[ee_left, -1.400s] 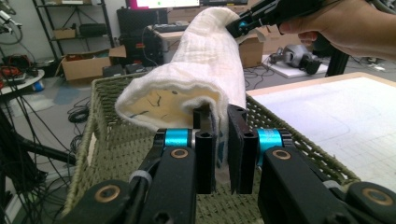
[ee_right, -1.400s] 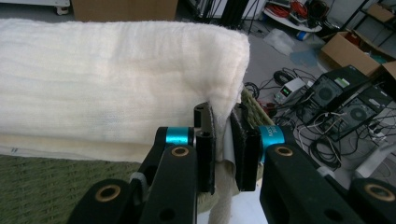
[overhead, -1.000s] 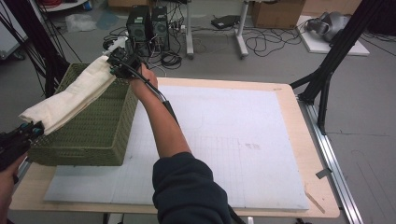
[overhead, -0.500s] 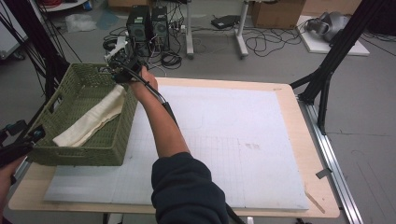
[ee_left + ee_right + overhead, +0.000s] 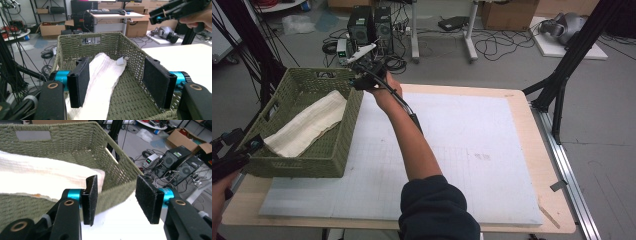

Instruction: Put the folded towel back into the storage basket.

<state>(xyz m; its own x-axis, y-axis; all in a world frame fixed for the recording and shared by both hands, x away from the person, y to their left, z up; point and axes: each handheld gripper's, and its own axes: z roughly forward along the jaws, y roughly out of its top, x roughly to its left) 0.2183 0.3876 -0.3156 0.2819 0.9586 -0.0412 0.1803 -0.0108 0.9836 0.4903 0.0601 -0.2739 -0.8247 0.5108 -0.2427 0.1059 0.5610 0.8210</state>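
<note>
Woven green basket (image 5: 304,150) now holds the cloth (image 5: 307,125), which lay across its rim a moment ago. My left tool (image 5: 120,83) and right tool (image 5: 117,200) have just been opening, empty: drop done.

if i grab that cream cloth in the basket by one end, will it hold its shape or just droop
Probably droop: the cloth lies slumped along the basket floor, following it with soft folds. It looks thin and likely light. Its ribbed weave should give the pads some grip, so slipping seems unlikely.
</note>
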